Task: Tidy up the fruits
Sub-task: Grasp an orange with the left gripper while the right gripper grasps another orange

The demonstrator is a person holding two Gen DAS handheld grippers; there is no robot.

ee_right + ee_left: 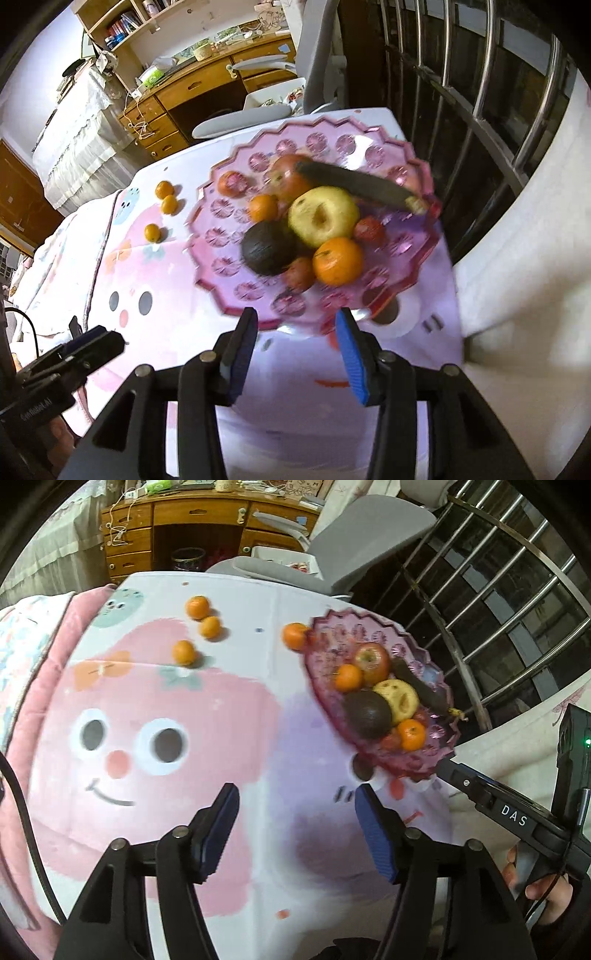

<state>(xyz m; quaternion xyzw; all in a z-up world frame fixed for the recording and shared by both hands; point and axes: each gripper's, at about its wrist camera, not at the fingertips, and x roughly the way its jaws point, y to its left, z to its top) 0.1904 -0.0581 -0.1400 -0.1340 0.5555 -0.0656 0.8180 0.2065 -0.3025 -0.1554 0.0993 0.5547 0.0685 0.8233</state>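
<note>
A pink scalloped plate [221, 295] holds a yellow apple [323, 216], a red apple [291, 177], an avocado [267, 249], a dark banana [354, 182], two tangerines [338, 260] and small red fruits. My right gripper [296, 317] hovers open over the plate's near rim, with nothing between its pads. Three loose tangerines [197, 607] lie on the cartoon cloth, and another tangerine [295, 636] sits against the plate [321, 627] rim. My left gripper [297, 794] is open and empty above the cloth, left of the plate.
The cloth-covered table [166, 738] ends at a metal railing [498, 602] on the right. A grey chair [362, 542] and a wooden desk [192, 520] stand beyond the far edge. A pink padded cover [33, 686] lies at the left, white fabric [517, 277] at the right.
</note>
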